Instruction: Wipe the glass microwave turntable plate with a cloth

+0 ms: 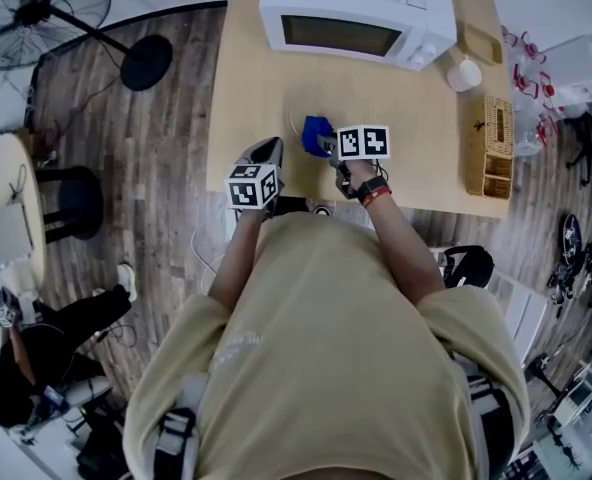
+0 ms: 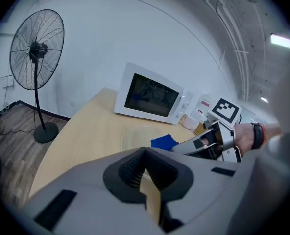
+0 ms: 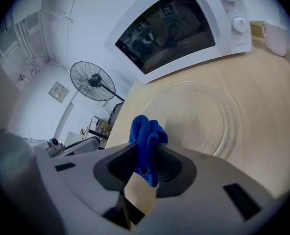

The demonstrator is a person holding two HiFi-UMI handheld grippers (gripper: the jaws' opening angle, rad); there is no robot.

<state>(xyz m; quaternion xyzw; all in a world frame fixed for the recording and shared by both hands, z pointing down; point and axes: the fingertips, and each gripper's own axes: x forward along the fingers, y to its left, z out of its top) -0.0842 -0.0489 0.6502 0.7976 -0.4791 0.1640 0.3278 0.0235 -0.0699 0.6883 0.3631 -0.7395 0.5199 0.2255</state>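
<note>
Right gripper [image 3: 145,156] clamps its grey jaws on a crumpled blue cloth [image 3: 146,131] over the near rim of the clear, ringed round glass plate [image 3: 218,112], which lies at the middle of the wooden desk [image 3: 277,111] before the white microwave [image 3: 174,31], while the left gripper [image 2: 145,161] has its jaws together, empty.

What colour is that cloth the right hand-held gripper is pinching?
Bright blue. The cloth shows best in the right gripper view.

Bunched blue cloth [image 3: 146,133] at edge of flat clear glass plate [image 3: 196,114]

Glass plate [image 3: 196,115], fuzzy cloth [image 3: 146,132], matt wood table [image 3: 275,102]
</note>
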